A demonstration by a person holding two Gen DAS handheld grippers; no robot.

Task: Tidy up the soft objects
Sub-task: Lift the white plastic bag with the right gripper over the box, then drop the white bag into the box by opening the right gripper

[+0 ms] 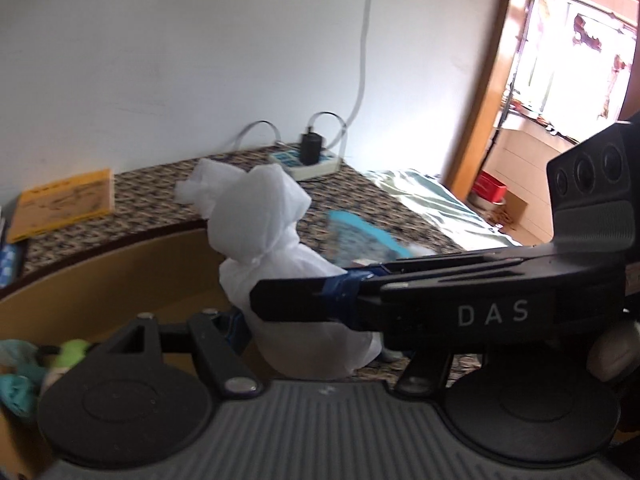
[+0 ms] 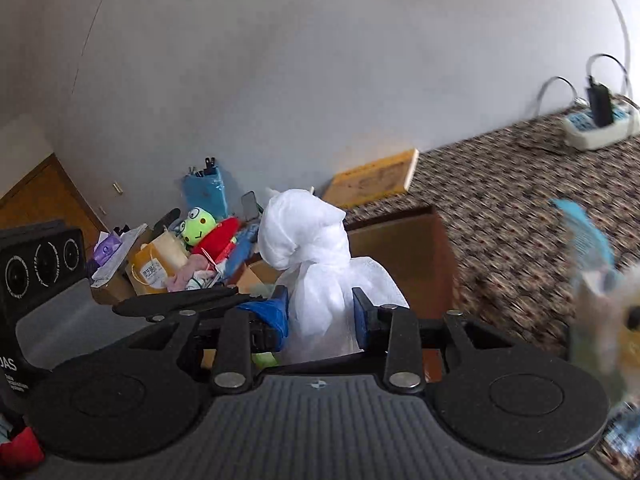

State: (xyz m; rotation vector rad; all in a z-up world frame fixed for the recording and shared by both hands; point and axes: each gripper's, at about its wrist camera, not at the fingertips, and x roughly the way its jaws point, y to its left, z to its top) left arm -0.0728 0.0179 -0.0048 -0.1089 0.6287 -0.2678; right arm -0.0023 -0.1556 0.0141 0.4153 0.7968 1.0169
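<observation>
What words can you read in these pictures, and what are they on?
"DAS": on the right gripper's black body.
"JAS", cut off: on the left gripper's black body.
Print on the beige package: too blurred to read.
Print on the yellow book: too blurred.

Daylight pours in through the bright window behind the wooden door frame [image 1: 576, 52] at the left wrist view's upper right, blown out to near white there. The plain white wall [image 1: 180, 60] sits evenly lit and soft grey, no hard shadows. Motion blur smears the brown patterned bedcover [image 2: 500, 216] and the blue-edged flat thing [image 2: 588, 232] at the right wrist view's right edge. The knotted white fabric bundle [image 2: 316, 264] reads fairly crisp. Fisheye bends the wall lines, and the corners darken into a curved vignette.
</observation>
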